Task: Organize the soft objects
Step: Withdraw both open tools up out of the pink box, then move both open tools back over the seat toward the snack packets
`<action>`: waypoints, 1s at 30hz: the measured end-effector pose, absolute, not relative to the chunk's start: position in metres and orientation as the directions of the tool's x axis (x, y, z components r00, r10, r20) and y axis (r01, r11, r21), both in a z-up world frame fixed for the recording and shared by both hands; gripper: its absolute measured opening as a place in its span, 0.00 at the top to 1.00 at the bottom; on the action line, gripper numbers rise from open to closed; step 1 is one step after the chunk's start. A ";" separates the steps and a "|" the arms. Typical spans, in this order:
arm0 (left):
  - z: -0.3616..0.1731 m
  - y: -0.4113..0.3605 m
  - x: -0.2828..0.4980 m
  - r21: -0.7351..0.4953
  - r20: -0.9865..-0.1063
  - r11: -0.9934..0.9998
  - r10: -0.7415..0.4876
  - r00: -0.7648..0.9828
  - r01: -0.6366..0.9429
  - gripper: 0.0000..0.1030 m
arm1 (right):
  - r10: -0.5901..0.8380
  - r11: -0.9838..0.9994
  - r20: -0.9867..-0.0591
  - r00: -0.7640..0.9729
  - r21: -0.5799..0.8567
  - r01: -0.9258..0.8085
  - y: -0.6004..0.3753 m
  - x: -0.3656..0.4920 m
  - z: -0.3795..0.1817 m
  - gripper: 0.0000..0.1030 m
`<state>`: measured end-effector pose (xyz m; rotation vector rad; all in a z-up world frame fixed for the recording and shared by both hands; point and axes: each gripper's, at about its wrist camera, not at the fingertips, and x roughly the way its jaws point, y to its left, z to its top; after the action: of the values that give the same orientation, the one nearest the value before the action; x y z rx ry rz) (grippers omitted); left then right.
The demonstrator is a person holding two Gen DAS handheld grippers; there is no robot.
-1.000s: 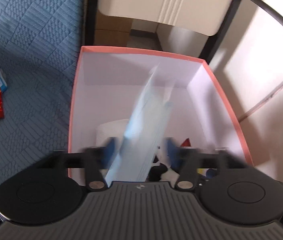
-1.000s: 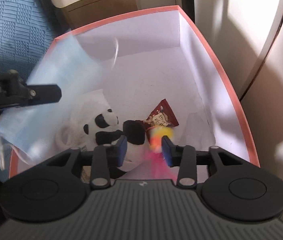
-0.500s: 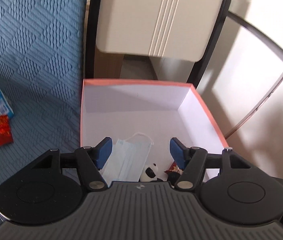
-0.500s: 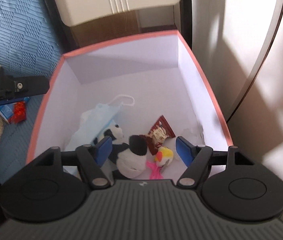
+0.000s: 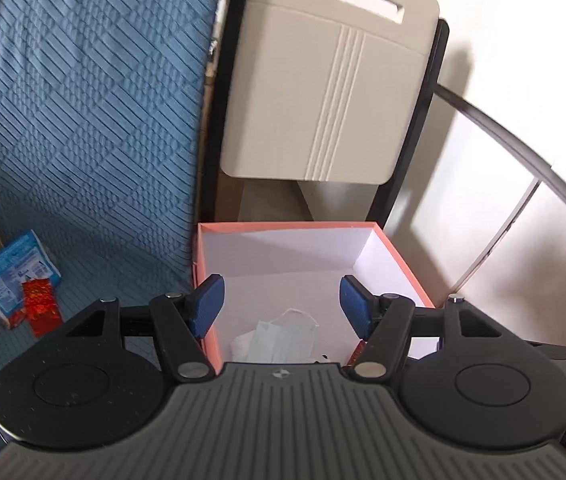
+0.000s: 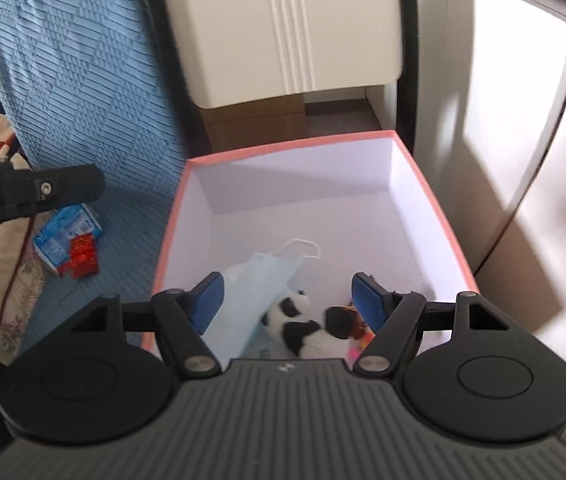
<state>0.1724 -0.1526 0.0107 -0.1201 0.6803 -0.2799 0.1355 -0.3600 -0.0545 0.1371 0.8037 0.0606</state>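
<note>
Beside blue quilted fabric (image 5: 83, 120), a pink-rimmed white cardboard box (image 6: 423, 200) held a pale blue face mask (image 6: 251, 284) and a plush panda (image 6: 295, 316). Both the left gripper (image 5: 281, 305) and right gripper (image 6: 288, 300) hung above them, fingers spread and empty.

The left black two-finger gripper (image 5: 281, 303) has a ribbed grey housing behind the jaws, round black discs either side, blue rubber pads (image 5: 205, 305) and silver pivot screws. The right black two-finger gripper (image 6: 288, 300) looks identical.
</note>
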 end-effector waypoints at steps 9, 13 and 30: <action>0.035 -0.103 0.149 -0.188 -0.531 0.961 -0.272 0.803 0.201 0.33 | 0.117 0.991 -0.686 0.718 0.123 -0.044 -0.313 0.123 -0.038 0.30; 0.037 -0.079 0.141 -0.191 -0.509 0.964 -0.257 0.822 0.184 0.33 | 0.119 0.992 -0.677 0.727 0.107 -0.063 -0.295 0.117 -0.037 0.30; 0.002 0.009 0.117 -0.167 -0.508 0.981 -0.167 0.845 0.094 0.33 | 0.194 0.980 -0.663 0.723 0.098 -0.173 -0.216 0.104 -0.059 0.30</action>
<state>0.1167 0.0093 0.0015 -0.1380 0.5477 -0.1384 0.1041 -0.2157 -0.0590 0.0299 0.7353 0.2023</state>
